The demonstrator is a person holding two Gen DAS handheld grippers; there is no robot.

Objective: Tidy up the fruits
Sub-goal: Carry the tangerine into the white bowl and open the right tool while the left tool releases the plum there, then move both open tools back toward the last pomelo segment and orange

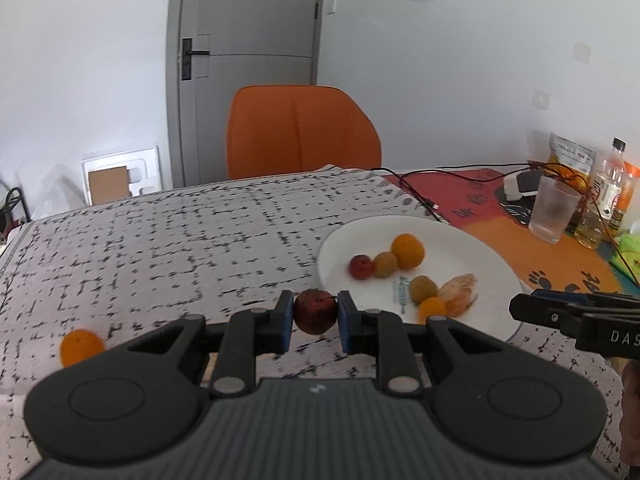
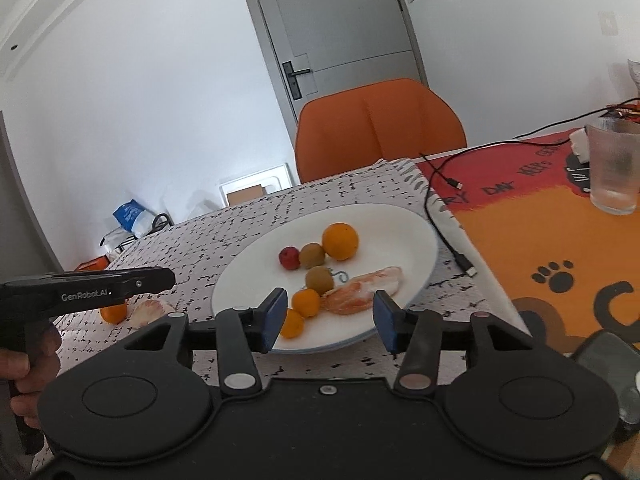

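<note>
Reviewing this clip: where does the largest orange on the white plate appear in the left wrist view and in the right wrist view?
Left wrist view: the largest orange sits right of centre, at the far end of the fruit row on the white plate.
Right wrist view: the same orange is near centre, toward the plate's far side.
Shared landmark: the orange chair behind the table.

We see a glossy, smooth white plate resting on a matt woven tablecloth. The left gripper has matt black plastic links, blue pads and ribbed grey housing. The dark red fruit looks dull and speckled. The drinking glass is frosted and ribbed.
</note>
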